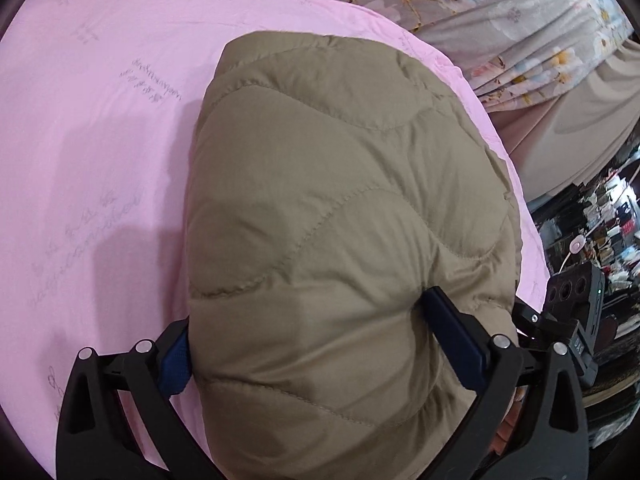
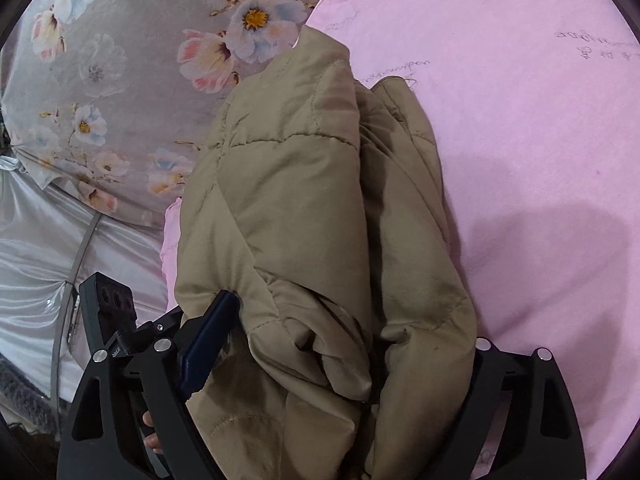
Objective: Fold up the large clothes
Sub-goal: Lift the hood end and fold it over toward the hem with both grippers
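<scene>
Count: one quilted tan jacket (image 1: 344,216), one pink sheet (image 1: 100,168), one floral bedspread (image 2: 120,80), two tongs.
Jacket, place: lies bunched on the pink sheet on the bed, close to the sheet's edge where the floral bedspread begins.
Jacket, axis: long axis runs away from both cameras, from between the fingers toward the far end; in the right wrist view the far end narrows to a point (image 2: 316,52) that reaches the floral bedspread.
Left tongs (image 1: 320,344): wide apart, padded bulk of the jacket filling the gap; blue pads (image 1: 456,340) press into the fabric on both sides, so clamped on the jacket.
Right tongs (image 2: 340,340): spread wide, folds of jacket between them; near pad (image 2: 208,340) lies against the cloth, far pad buried under fabric; whether they pinch, cannot tell.
Hidden: jacket's near end cut off at the bottom of both views; sleeves and collar not made out among the folds.
Hard to read: faint script printed on the pink sheet; dark clutter (image 1: 600,220) beyond the bed.
</scene>
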`<state>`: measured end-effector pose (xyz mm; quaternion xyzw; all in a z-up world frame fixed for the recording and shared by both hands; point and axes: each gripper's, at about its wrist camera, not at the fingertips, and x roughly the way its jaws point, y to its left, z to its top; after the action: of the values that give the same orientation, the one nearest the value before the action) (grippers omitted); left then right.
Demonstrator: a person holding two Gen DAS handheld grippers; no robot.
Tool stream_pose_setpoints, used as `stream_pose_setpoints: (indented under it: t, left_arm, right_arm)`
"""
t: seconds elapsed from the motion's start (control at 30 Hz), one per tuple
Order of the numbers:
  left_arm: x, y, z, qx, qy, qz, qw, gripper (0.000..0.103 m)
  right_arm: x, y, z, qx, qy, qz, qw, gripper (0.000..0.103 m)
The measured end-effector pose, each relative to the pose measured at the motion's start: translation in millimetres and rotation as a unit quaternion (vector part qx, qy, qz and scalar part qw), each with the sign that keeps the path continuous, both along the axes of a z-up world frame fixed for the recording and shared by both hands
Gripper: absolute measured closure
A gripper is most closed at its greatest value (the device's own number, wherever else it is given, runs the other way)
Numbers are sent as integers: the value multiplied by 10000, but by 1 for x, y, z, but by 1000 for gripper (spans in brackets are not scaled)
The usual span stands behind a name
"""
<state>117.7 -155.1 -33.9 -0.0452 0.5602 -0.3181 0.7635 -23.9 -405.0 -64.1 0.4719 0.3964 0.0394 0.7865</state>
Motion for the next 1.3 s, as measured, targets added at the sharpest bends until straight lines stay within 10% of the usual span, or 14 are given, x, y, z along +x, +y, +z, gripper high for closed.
stream_pose_setpoints:
  t: [0.17, 0.3, 0.8, 1.3]
  left_arm:
    - [-2, -4, 18, 110, -612, -147, 9980, 24]
    - [1, -7, 37, 123, -1134, -327, 9929, 36]
    - [64, 27, 107, -81, -2766, -239, 9607, 46]
    - [187, 95, 58, 28, -2795, 316, 9596, 45]
  right_arm:
    - [1, 3, 12, -59, -403, 41, 9992, 64]
    - [10, 14, 29, -439, -566, 18, 9974, 73]
    - [117, 63, 96, -1744, -1376, 214, 9748, 77]
    - [260, 123, 61, -2119, -1239, 730, 9666, 77]
